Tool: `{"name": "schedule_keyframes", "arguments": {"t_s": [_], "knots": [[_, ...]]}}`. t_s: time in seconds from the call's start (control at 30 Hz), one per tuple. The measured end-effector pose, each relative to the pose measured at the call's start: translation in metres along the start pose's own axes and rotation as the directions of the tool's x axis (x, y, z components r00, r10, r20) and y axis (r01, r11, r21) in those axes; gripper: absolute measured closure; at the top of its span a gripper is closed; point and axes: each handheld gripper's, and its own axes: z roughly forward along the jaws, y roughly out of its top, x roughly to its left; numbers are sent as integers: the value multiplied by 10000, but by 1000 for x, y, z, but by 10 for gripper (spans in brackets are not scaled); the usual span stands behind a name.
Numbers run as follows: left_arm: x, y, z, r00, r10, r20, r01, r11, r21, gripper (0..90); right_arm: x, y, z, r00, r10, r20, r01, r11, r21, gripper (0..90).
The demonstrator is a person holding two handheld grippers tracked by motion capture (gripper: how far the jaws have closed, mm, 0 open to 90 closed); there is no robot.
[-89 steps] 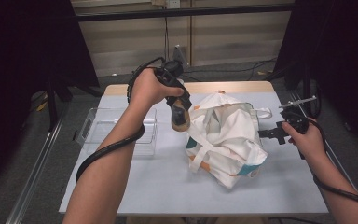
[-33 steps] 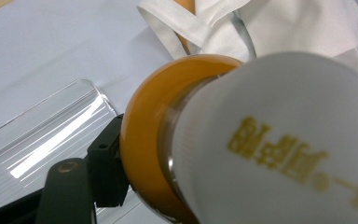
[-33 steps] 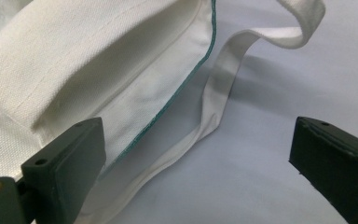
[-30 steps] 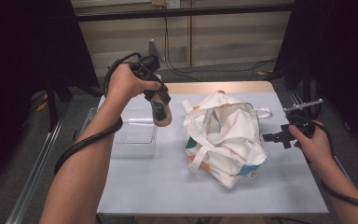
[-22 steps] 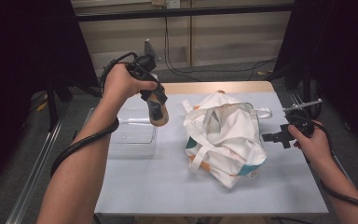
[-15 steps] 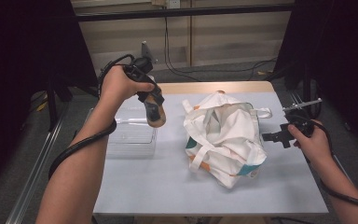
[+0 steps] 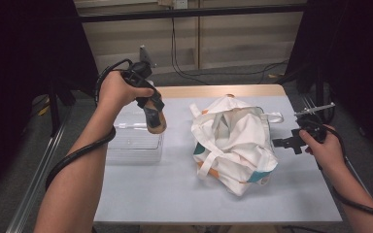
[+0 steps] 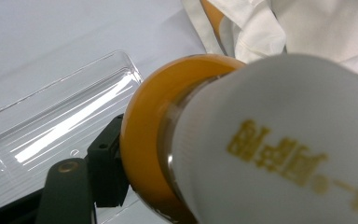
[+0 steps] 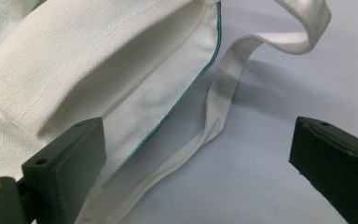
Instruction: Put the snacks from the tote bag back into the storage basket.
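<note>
My left gripper (image 7: 153, 115) points down, shut on a white bottle (image 7: 156, 124) with an orange collar, and holds it in the air over the right edge of a clear plastic box (image 7: 133, 141). In the left gripper view the bottle (image 8: 279, 140) shows gold lettering close to the lens, with the box (image 8: 60, 126) beneath it. A crumpled white tote bag (image 7: 233, 141) lies at mid-table. My right gripper (image 7: 280, 143) rests open just right of the bag. In the right gripper view its jaws stand wide apart (image 9: 200, 154), with the bag's hem (image 9: 135, 116) and a loose strap (image 9: 228, 93) between and ahead of them.
The grey table top (image 7: 175, 194) has bare room in front of the bag and box. A black frame bar (image 7: 194, 12) runs across the back. Cables trail from both grippers down the forearms.
My left hand has carried the bottle leftward, away from the bag and over the clear box. The right hand and the bag have stayed put.
</note>
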Motion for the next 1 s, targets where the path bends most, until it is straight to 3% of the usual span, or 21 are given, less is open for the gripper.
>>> {"name": "schedule_keyframes", "arguments": {"t_s": [1.0], "knots": [[19,-23,14,9962,-701,-509,709,9974,150,305,-1,-2,0,10000,6,-63,-7,10000,-31,31]]}}
